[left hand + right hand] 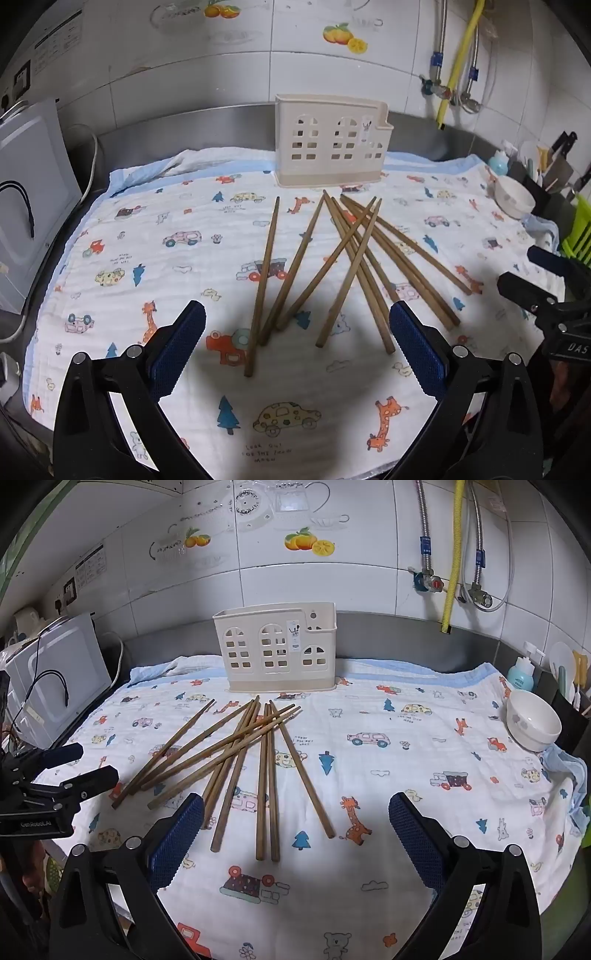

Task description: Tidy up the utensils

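Observation:
Several brown wooden chopsticks (pixel 343 258) (pixel 243 760) lie fanned and crossed on a white cloth (pixel 166 280) (pixel 406 775) printed with cars and giraffes. Behind them a cream plastic utensil holder (pixel 330 146) (pixel 277 650) with window cut-outs stands upright against the back. My left gripper (pixel 297 325) hovers open above the near ends of the chopsticks, nothing between its blue pads (pixel 177 350). My right gripper (pixel 295 812) is open too, above the rightmost chopsticks. Each gripper shows at the edge of the other's view: the right gripper (pixel 532 284), the left gripper (pixel 74 771).
A white bowl (pixel 513 201) (pixel 533 720) sits at the cloth's right edge, with a blue soap bottle (pixel 521 674) and a knife block (pixel 561 166) behind it. A white appliance (pixel 29 195) (pixel 55 675) with cables stands on the left. Pipes and valves (pixel 447 579) run down the tiled wall.

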Tool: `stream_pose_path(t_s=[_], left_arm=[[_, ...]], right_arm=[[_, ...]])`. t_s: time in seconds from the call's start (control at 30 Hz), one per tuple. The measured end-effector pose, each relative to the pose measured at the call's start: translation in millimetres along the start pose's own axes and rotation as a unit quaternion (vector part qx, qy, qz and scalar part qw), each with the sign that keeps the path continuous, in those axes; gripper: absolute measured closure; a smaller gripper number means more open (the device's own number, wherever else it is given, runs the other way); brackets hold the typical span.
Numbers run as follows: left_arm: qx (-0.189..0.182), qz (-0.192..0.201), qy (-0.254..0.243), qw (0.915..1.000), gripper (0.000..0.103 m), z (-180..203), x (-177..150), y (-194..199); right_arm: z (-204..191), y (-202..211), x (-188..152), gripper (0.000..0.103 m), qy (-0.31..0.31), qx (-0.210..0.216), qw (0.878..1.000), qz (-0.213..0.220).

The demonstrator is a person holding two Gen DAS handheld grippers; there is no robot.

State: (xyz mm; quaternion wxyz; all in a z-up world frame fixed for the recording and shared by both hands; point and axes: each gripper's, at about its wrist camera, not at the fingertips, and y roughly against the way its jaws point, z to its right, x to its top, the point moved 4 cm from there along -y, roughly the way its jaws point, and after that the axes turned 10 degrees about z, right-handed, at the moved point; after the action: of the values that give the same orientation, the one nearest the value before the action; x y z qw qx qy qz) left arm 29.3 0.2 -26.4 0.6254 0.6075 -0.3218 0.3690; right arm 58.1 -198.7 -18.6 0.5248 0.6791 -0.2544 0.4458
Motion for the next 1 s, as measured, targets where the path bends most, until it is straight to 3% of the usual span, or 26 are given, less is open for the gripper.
stream_pose_path(t_s=[0.13, 0.2, 0.4, 1.0], left_arm=[[-0.006, 0.009, 0.012, 0.9999, 0.005, -3.6, -1.6, 6.9], [-0.001, -0.016, 0.002, 0.9999, 0.005, -3.3, -5.5, -4.1], [-0.006, -0.015, 0.006, 0.9999, 0.005, -5.2, -3.9, -3.0], [-0.002, 0.013, 0.011, 0.9999, 0.005, -9.3, -0.5, 2.8]], right_arm=[[-0.6, 1.6, -0.1, 0.006, 0.000, 0.003, 1.000, 0.000], [-1.1, 2.6, 0.1, 0.006, 0.001, 0.003, 1.000, 0.000], [2.0, 0.6, -1.9, 0.006, -0.004, 0.001, 1.000, 0.000], [2.2, -0.1, -0.9, 0.006, -0.001, 0.002, 1.000, -0.002]])
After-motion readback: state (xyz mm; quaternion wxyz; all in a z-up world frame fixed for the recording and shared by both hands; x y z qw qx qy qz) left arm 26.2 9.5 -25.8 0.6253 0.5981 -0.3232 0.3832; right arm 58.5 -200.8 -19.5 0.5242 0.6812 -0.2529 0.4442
